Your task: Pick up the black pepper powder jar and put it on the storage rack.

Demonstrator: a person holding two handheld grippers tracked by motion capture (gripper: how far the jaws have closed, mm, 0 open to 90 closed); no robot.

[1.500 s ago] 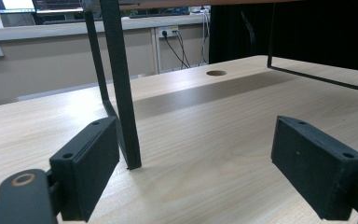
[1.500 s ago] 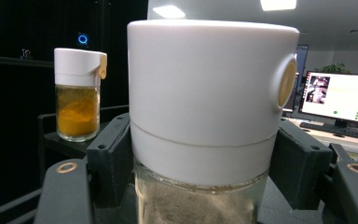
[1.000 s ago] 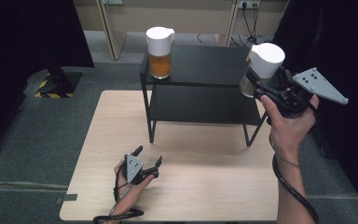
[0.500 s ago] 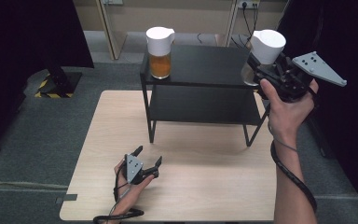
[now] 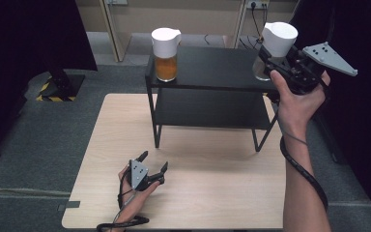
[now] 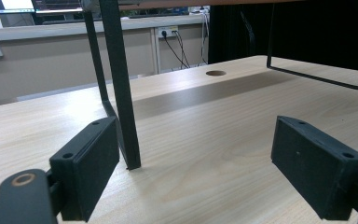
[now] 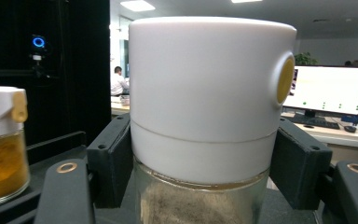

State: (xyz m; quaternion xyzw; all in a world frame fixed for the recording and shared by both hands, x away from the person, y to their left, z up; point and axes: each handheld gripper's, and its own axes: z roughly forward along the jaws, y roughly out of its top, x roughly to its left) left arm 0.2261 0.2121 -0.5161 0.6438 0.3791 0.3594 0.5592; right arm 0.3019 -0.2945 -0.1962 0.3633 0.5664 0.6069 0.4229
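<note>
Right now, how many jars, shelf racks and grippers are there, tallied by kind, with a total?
Jars with white lids: 2, the orange-filled jar on the black shelf rack's top, and the held jar, clamped in the right gripper
Black shelf rack: 1
Grippers: 2, counting the left gripper, open over the wooden table
Total: 5

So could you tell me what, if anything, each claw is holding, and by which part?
The right claw grips the jar at the lower edge of its white lid. The left claw holds nothing.
</note>
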